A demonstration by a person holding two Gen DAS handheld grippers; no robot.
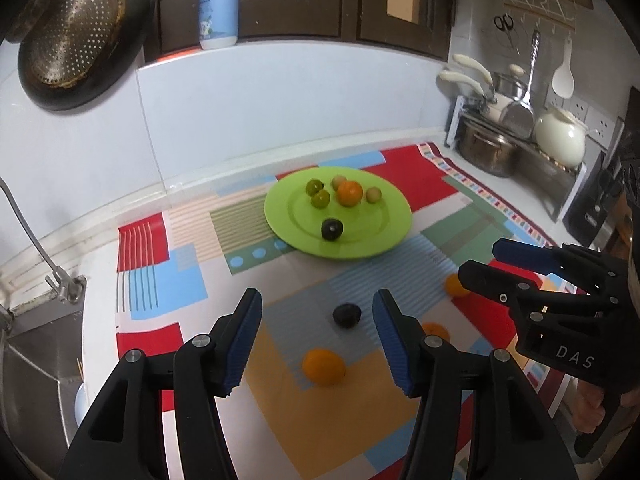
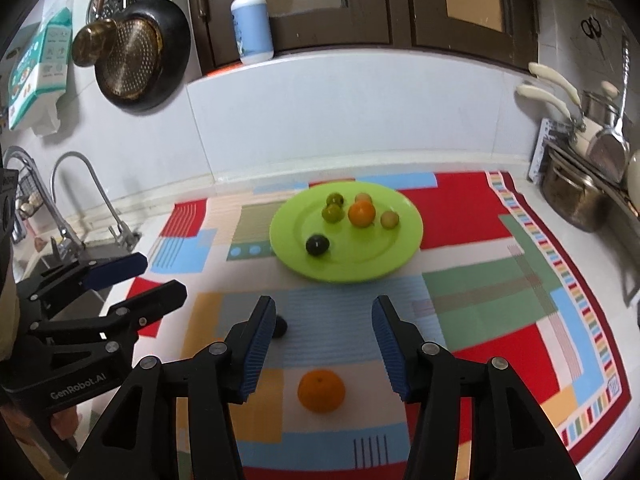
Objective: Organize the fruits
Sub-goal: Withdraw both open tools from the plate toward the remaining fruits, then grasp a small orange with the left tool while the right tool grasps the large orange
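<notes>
A green plate (image 1: 360, 240) (image 2: 404, 252) sits on a patchwork cloth and holds an orange (image 1: 349, 193), a dark fruit (image 1: 332, 229), two green fruits and two pale ones. On the cloth lie a dark fruit (image 1: 347, 315) (image 2: 281, 326) and oranges (image 1: 323, 367) (image 1: 456, 285) (image 1: 437, 331). My left gripper (image 1: 318, 336) is open and empty above the cloth, with the dark fruit and the near orange between its fingers. My right gripper (image 2: 323, 340) is open and empty, with an orange (image 2: 321, 390) just in front of it. Each gripper shows in the other's view: the right one (image 1: 480, 260), the left one (image 2: 164, 276).
The patchwork cloth (image 1: 400, 432) (image 2: 500, 308) covers the counter. A sink with a tap (image 2: 86, 204) lies to the left. Pots and a white kettle (image 1: 560, 136) stand on a rack at the right. A soap bottle (image 1: 218, 4) stands on the ledge; a pan (image 1: 80, 36) hangs on the wall.
</notes>
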